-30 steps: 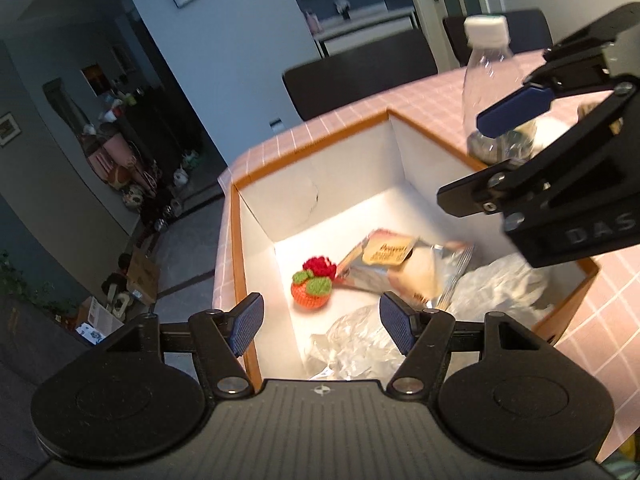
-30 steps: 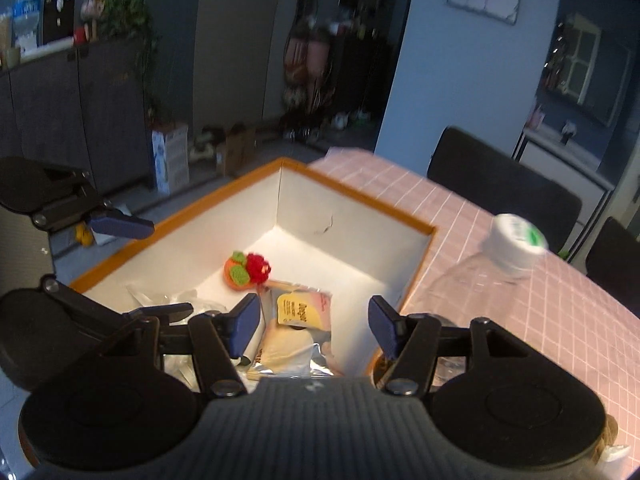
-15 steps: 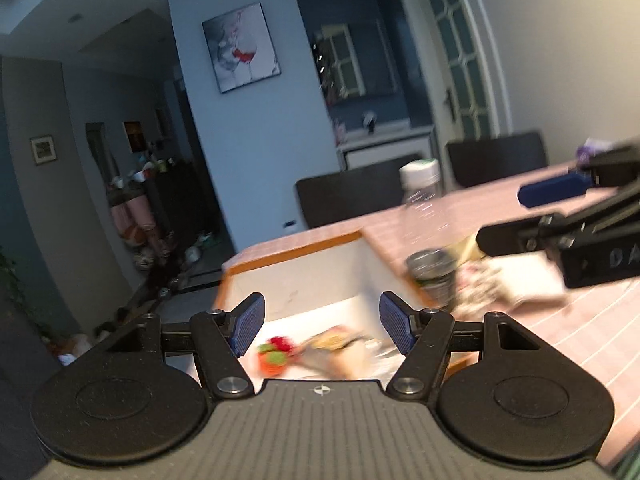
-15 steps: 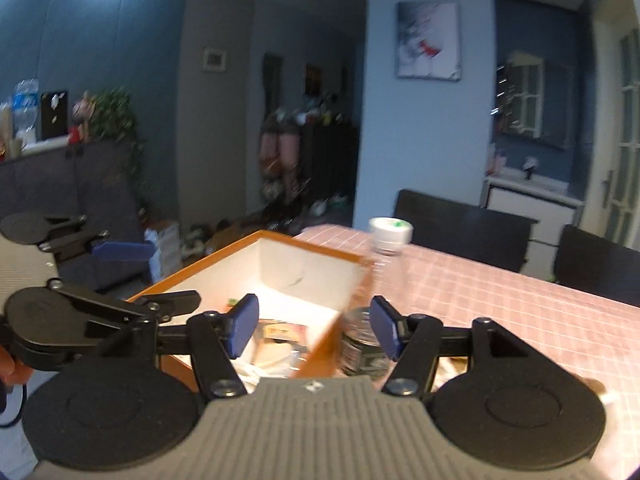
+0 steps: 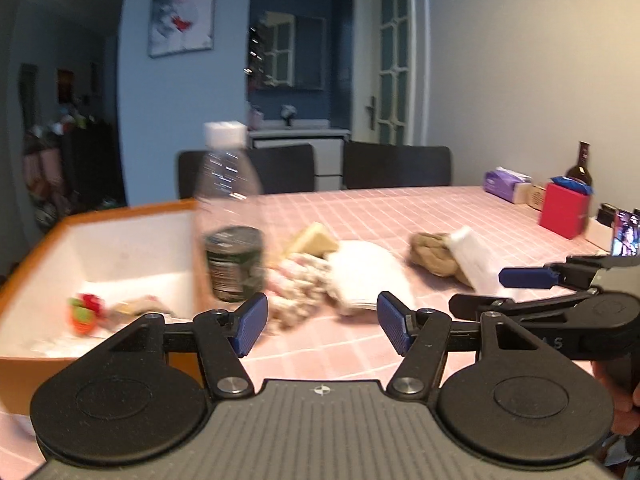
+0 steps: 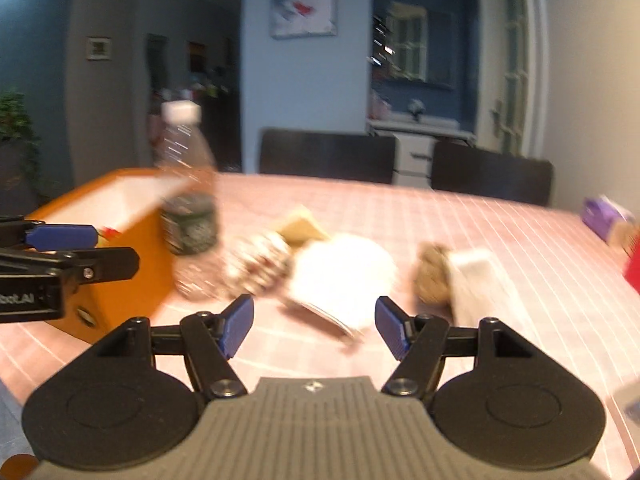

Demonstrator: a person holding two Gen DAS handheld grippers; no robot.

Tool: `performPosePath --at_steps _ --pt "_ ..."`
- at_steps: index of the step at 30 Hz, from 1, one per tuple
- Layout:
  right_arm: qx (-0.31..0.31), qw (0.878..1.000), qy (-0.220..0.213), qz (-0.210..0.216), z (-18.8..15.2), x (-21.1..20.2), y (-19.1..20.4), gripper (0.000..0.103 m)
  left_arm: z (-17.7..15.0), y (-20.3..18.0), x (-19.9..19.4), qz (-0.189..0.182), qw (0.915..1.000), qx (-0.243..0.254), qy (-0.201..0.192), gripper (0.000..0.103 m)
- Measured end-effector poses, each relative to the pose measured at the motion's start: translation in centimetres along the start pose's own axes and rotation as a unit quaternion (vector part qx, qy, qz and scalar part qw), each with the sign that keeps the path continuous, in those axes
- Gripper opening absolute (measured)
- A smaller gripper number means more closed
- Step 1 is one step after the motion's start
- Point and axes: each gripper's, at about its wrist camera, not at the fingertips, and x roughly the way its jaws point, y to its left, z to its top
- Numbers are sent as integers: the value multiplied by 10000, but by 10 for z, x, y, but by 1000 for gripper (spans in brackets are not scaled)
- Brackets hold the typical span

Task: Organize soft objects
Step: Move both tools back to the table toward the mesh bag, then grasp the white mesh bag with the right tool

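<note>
Left gripper: jaws spread wide, blue pads apart, nothing between them; held above the pink checked tablecloth.

Right gripper: jaws likewise wide apart and empty, held over the same cloth. It also shows at the right edge of the left wrist view, beside the left gripper.

White folded cloth: flat on the table, just ahead of both grippers, roughly in line with the gap of each.

Speckled pink-and-cream soft item: touching the white cloth, on its left, ahead of the left gripper's left pad. Blurred; kind cannot be told.

Yellow wedge-shaped piece: just behind the speckled item, farther from the grippers.

Tan crumpled soft item: ahead and to the right of both grippers, touching a white flat pack on its right.

Clear plastic bottle: white cap, dark label, upright, ahead and left of the left gripper, just beside the box wall.

Orange box with white interior: far left of both grippers; holds a small red, green and orange toy and a blurred packet.

Red box, purple pack and dark bottle: far right, well apart from the grippers.
</note>
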Motion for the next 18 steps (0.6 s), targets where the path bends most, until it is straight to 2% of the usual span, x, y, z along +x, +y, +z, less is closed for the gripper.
performPosePath --at_steps 5,10,12,14,15,18 --pt "156 9984 204 -495 -14 25 -43 67 -2 -16 38 -327 9990 -169 251 75" --pt "89 9913 272 -1284 -16 56 -71 76 -6 -23 80 -383 9975 -318 501 84" --pt "-9 9875 346 -1539 -14 70 -82 89 -7 -27 98 -347 9967 -422 593 88" --pt "-60 9834 437 -1762 -11 82 -90 90 -7 -30 114 -297 9962 -483 656 91" --pt "-60 9823 492 -1806 -10 88 -94 94 -7 -30 120 -266 9961 -498 672 91" --pt "-36 9836 694 -1662 -7 106 -102 95 -6 -33 138 -226 9951 -520 814 91"
